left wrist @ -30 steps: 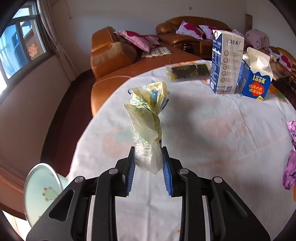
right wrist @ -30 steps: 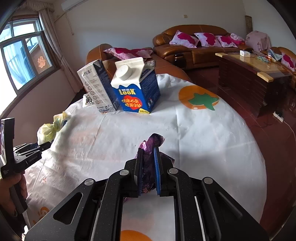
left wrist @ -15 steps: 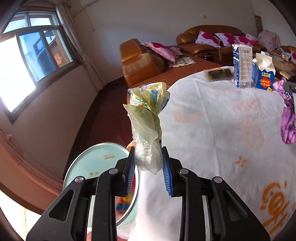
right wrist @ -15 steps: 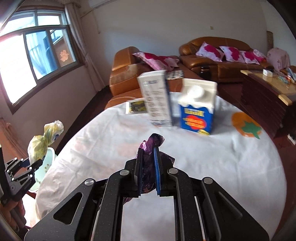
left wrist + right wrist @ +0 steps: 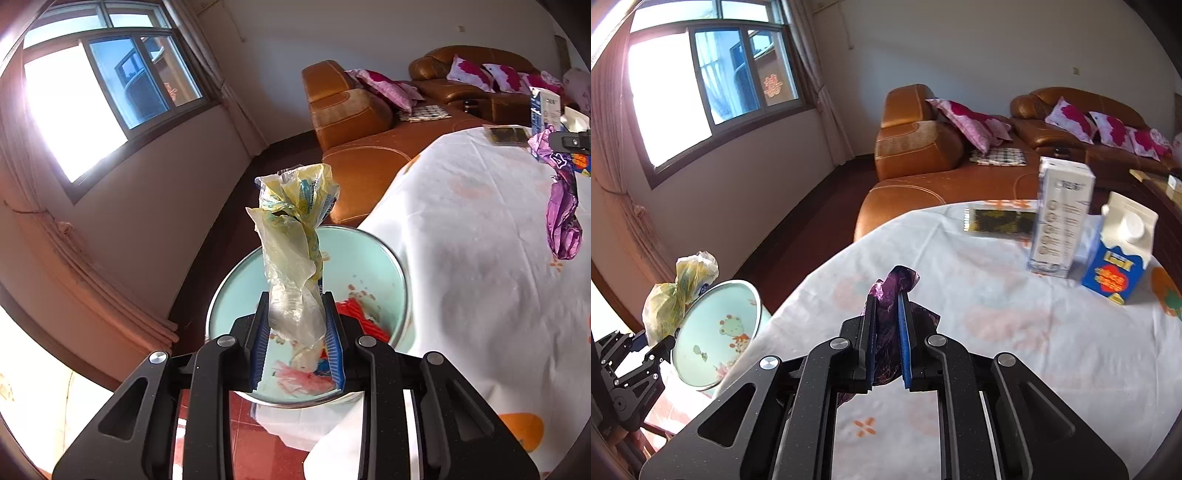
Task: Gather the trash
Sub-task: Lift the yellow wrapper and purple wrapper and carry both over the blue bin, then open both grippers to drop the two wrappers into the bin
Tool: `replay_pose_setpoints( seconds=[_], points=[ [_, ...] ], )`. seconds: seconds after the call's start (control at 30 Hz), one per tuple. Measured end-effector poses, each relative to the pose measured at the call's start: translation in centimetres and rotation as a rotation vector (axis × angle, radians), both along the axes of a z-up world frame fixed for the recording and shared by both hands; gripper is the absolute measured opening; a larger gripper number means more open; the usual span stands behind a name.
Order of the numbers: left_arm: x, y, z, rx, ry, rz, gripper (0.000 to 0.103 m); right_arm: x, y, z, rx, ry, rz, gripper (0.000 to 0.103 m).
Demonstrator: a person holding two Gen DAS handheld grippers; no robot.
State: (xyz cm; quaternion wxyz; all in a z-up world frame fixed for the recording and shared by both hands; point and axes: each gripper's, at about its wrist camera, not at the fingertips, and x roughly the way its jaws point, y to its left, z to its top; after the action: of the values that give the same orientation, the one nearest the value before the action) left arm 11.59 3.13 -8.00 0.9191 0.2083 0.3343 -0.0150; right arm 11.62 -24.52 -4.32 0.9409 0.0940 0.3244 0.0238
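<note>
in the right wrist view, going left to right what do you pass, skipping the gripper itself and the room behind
yellow plastic bag held by the left gripper → pale green trash bin → purple wrapper → dark flat packet → tall white carton → blue and white carton

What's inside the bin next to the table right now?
The bin already holds red and pink wrappers at the bottom, against its pale green lining. The left gripper and its yellow bag cover the middle, so anything beneath them is hidden.
</note>
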Motion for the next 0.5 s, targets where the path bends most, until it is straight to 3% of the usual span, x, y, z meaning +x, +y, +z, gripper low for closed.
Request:
replay_pose_setpoints(
  seconds=[0.5],
  points=[
    [0.7, 4.8, 0.1, 0.11, -0.03, 0.128, 0.027, 3.8, 8.6, 0.0, -0.054, -0.012, 0.137, 0.012]
  ],
)
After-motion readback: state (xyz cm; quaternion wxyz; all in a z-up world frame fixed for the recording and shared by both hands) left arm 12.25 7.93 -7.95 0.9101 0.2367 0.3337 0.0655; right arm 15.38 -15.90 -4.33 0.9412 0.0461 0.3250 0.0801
